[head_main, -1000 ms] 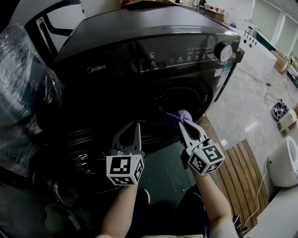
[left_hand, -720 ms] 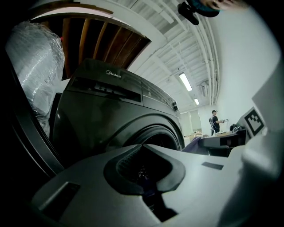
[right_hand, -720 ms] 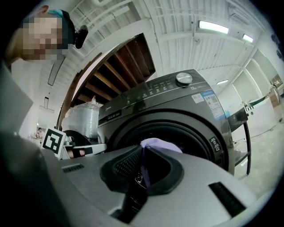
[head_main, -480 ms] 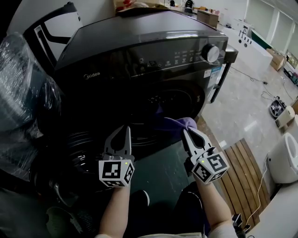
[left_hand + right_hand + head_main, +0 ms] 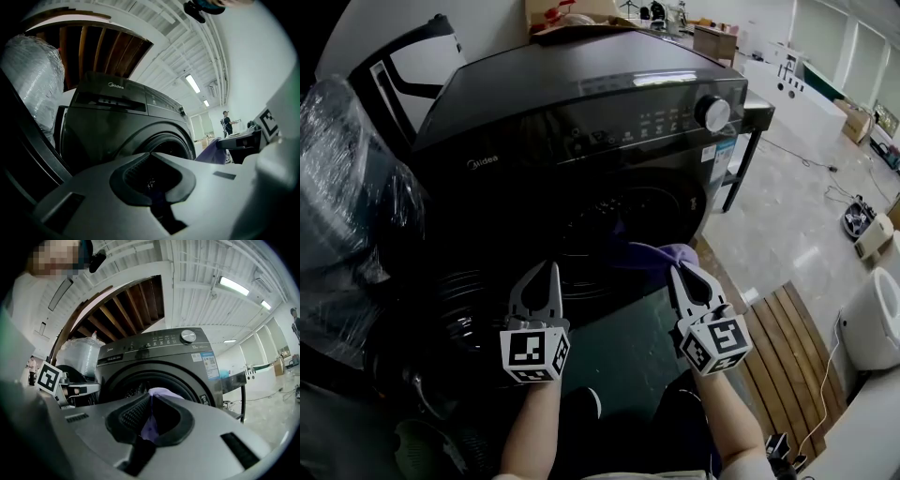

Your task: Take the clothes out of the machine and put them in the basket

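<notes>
Purple cloth marks the task's object: a purple garment (image 5: 661,255) hangs out of the drum opening (image 5: 628,220) of the dark grey washing machine (image 5: 581,103), and its near end is pinched in the right gripper (image 5: 680,272). In the right gripper view we see both jaws closed on a fold of this cloth (image 5: 147,425), which rises between the pads and spills over the tips. How much of the garment remains inside the drum we cannot tell, since the interior is black in every view.

We read the left gripper (image 5: 553,267) as closed, its tips meeting beside the machine's front. Its own view shows only the dark hollow between the pads, with no cloth that we can make out. The garment appears there as a purple wedge at the right (image 5: 211,152), apart from these jaws.

Each gripper carries a marker cube; the left cube (image 5: 534,353) and the right cube (image 5: 715,343) cover the hands that hold them, so only the forearms show.

Left of the machine, the open door (image 5: 459,300) is a dark curve with little detail. A plastic-wrapped bundle (image 5: 347,187) is cut off by the left edge. Dim shapes at the lower left of the head view are too dark to identify.

To the right lie a wooden slatted board (image 5: 778,342) and a white appliance (image 5: 877,328), the latter cropped by the frame.
</notes>
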`<state>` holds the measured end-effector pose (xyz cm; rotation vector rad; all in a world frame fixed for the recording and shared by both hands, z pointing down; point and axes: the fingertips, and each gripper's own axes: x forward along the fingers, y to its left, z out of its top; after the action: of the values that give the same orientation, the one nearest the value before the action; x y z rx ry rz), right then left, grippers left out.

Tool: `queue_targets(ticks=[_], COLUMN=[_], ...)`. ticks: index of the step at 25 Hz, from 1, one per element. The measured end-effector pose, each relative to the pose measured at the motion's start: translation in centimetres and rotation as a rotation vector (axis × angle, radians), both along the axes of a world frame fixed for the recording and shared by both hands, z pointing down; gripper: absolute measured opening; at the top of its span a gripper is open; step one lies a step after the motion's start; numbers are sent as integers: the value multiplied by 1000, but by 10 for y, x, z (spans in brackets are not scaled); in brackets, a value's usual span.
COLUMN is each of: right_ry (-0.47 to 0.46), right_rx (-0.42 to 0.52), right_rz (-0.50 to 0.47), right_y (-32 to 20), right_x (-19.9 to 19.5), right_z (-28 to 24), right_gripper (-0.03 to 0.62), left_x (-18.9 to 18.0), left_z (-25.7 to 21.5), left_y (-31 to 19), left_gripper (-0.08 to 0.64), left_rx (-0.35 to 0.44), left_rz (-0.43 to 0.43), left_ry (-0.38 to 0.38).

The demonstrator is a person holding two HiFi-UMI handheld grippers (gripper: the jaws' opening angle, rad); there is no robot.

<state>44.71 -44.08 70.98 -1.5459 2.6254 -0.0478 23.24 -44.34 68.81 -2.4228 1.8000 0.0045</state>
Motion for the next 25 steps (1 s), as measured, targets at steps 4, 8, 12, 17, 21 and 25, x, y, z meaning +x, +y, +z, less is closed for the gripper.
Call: queue_targets(ticks=[4,8,12,17,21,25], right_ry=[3,0,6,13,8,15], right_rx=[7,12,17,23,49,78], right_rz=[2,-7,-14,-36,-54,-62], right_y=[-1,-2,-6,-16,-21,-24], right_x=[1,0,-2,-11,-22,-34], right_z=[0,-2,-6,-19,-34,-51], right_gripper=[27,28,26,26,26,26], left_x=[0,2,7,2,-3,-9], left_z=[-1,-4,-14,-13,-19,-32], left_y=[2,5,4,-6,-11,-10], left_gripper=[21,20,20,20,20,20], left_rx=[2,2,12,-4,-23,-41], left_rz=[0,15,39,34,55,78], left_ry=[-5,-3,12,-10,19,-3])
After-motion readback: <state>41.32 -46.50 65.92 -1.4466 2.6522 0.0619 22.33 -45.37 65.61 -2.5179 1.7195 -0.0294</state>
